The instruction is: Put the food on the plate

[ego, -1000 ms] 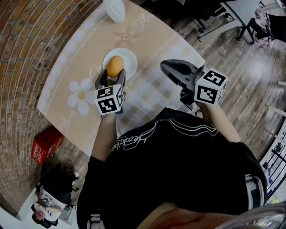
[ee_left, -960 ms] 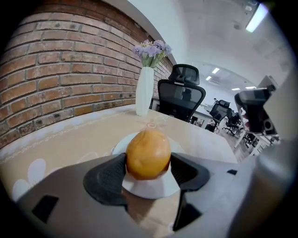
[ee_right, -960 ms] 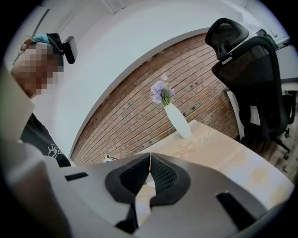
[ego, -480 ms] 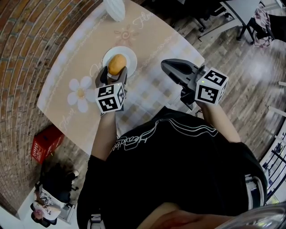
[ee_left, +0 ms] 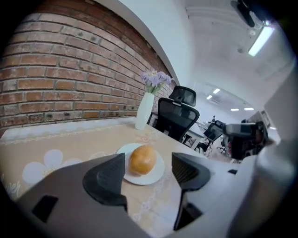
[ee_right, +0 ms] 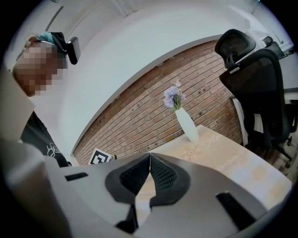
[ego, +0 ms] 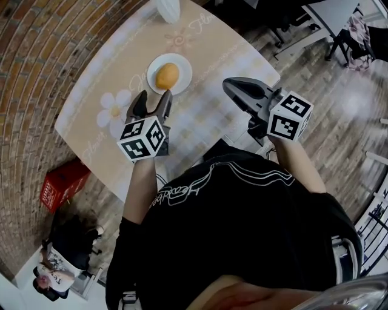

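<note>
A round golden bun [ego: 167, 75] lies on a small white plate [ego: 181, 65] on the beige table. In the left gripper view the bun [ee_left: 142, 159] rests on the plate [ee_left: 158, 173] just beyond the jaws. My left gripper [ego: 149, 103] is open and empty, pulled back a short way toward me from the plate. My right gripper [ego: 233, 88] is shut on nothing and hovers near the table's right edge; in its own view the right gripper [ee_right: 150, 174] shows both pads pressed together.
A white vase [ego: 168, 8] with purple flowers [ee_left: 156, 79] stands at the table's far end. Black office chairs [ee_left: 178, 114] are beyond the table. A red box [ego: 62, 189] sits on the floor at left. Flower prints decorate the tablecloth [ego: 113, 109].
The left gripper has let go of the bun, opened, and drawn back toward me. The bun now lies on the plate. The right gripper has stayed shut in place.
</note>
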Demonstrator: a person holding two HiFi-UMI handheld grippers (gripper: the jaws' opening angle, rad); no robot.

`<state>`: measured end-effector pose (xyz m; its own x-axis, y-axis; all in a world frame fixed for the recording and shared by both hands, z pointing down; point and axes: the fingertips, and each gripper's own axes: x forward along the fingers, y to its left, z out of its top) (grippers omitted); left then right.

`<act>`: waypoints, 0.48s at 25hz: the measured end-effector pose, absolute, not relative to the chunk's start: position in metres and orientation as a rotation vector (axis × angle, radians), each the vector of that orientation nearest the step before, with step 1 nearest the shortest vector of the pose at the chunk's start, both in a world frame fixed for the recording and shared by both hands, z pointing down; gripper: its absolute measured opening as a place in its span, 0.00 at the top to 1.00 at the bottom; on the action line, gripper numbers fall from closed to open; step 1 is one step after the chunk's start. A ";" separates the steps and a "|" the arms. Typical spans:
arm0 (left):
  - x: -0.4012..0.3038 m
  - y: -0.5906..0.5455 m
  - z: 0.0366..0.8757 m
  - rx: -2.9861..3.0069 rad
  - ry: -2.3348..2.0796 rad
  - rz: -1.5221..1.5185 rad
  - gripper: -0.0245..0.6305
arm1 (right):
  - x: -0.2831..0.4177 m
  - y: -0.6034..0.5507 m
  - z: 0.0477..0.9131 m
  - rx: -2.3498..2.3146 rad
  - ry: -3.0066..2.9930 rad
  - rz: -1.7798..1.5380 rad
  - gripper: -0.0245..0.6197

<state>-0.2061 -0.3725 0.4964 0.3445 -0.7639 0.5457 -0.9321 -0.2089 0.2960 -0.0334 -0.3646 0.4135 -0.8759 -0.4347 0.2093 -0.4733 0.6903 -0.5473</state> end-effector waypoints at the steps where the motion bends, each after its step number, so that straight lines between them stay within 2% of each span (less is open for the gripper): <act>1: -0.204 -0.366 0.487 2.041 -1.453 0.337 0.49 | -0.035 -0.360 0.411 0.757 -2.835 0.938 0.97; 3: -0.198 -0.351 0.469 2.059 -1.397 0.263 0.53 | -0.039 -0.350 0.406 0.744 -2.847 0.926 0.97; 8: -0.182 -0.312 0.427 2.126 -1.292 0.155 0.77 | -0.046 -0.322 0.393 0.720 -2.876 0.887 0.97; 12: -0.171 -0.282 0.403 2.182 -1.258 0.120 0.89 | -0.051 -0.299 0.388 0.706 -2.882 0.844 0.97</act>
<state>-0.1707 -0.2822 0.4029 0.5447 -0.7553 0.3644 -0.8105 -0.3624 0.4602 -0.0507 -0.2994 0.3883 -0.8937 -0.4117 0.1781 -0.4428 0.7459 -0.4976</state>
